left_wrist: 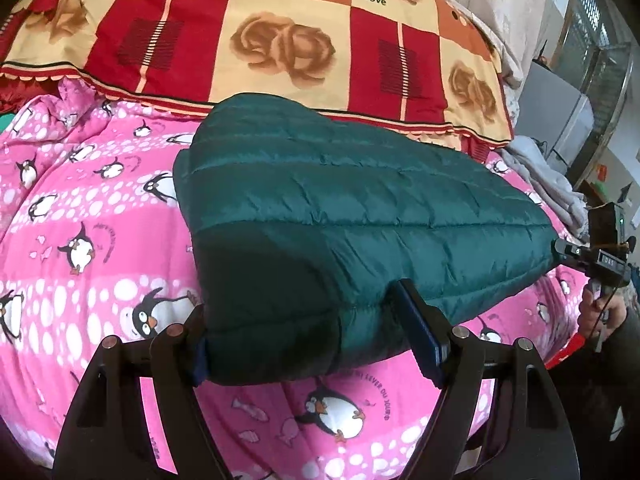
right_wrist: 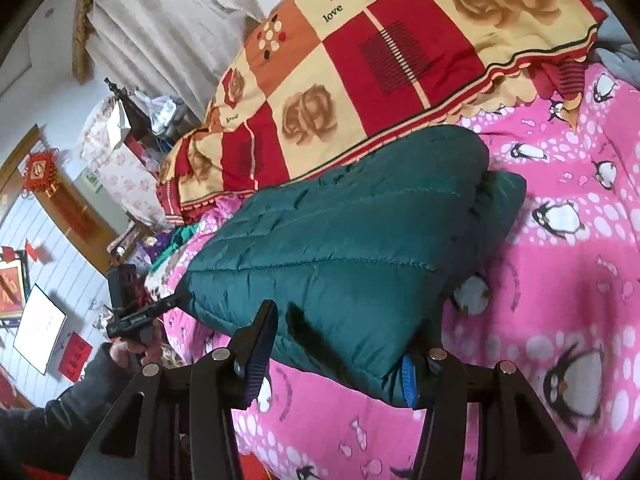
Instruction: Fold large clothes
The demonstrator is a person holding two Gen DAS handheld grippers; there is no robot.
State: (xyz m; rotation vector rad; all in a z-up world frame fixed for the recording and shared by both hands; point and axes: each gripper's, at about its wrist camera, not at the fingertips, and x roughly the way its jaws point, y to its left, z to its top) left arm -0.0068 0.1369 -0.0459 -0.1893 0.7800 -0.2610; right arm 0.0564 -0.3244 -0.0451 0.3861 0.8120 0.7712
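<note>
A dark green quilted puffer jacket (left_wrist: 340, 208) (right_wrist: 340, 232), folded into a thick bundle, is held partly lifted over a pink penguin-print bedcover (left_wrist: 80, 240) (right_wrist: 560, 280). My left gripper (left_wrist: 308, 344) is shut on the bundle's near end, its blue pads pressing in from both sides. My right gripper (right_wrist: 334, 360) is shut on the other near corner. Each gripper also shows in the other's view, clamped on a jacket corner: the right gripper (left_wrist: 562, 249) and the left gripper (right_wrist: 172, 303). The jacket's far end rests on the bed.
A red, orange and cream rose-patterned quilt (left_wrist: 280, 40) (right_wrist: 380, 60) lies piled behind the jacket. Grey folded clothes (left_wrist: 540, 176) sit at the bed's right edge. A person's hand and dark sleeve (right_wrist: 120, 356) hold the left gripper. Furniture under a floral cover (right_wrist: 116, 168) stands beyond.
</note>
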